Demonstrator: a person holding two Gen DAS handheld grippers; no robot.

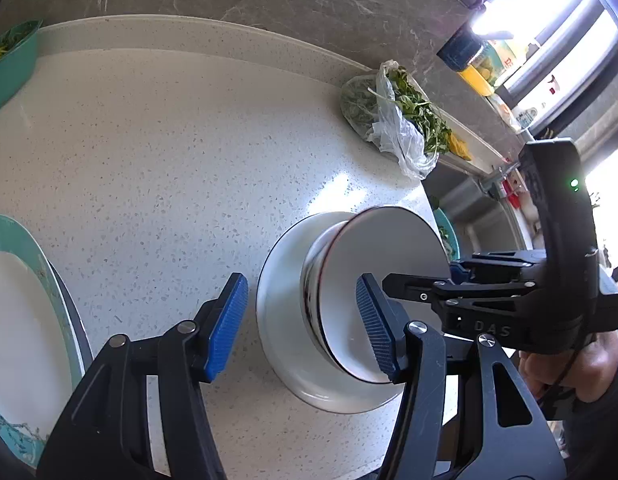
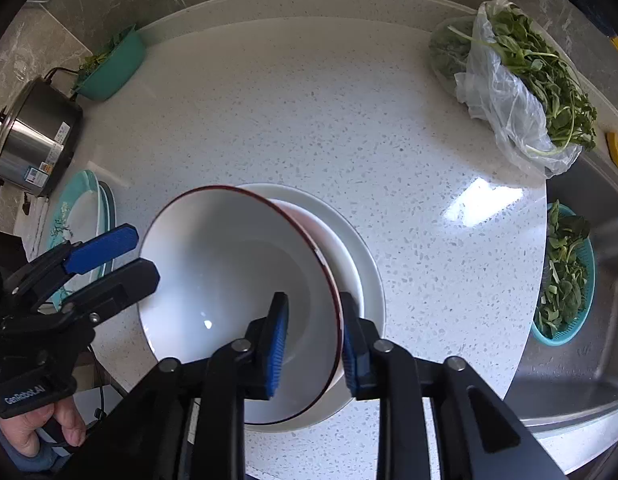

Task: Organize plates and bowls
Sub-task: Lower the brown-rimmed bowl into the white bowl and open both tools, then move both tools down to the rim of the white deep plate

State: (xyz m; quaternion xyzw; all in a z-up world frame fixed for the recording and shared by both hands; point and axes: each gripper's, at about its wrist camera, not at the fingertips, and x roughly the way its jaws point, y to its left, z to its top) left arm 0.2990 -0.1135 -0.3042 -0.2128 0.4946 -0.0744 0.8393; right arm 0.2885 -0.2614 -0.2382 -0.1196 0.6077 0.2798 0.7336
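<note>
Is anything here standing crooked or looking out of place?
Yes. The white red-rimmed bowl stands tilted over the white plate, not flat, because the right gripper pinches its rim. The left gripper is open.

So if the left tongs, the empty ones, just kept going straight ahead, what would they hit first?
Probably the bare speckled countertop: the open left tongs point down at it, just left of the white plate under the red-rimmed bowl. The right-hand pad might graze that bowl; depth is hard to judge.
</note>
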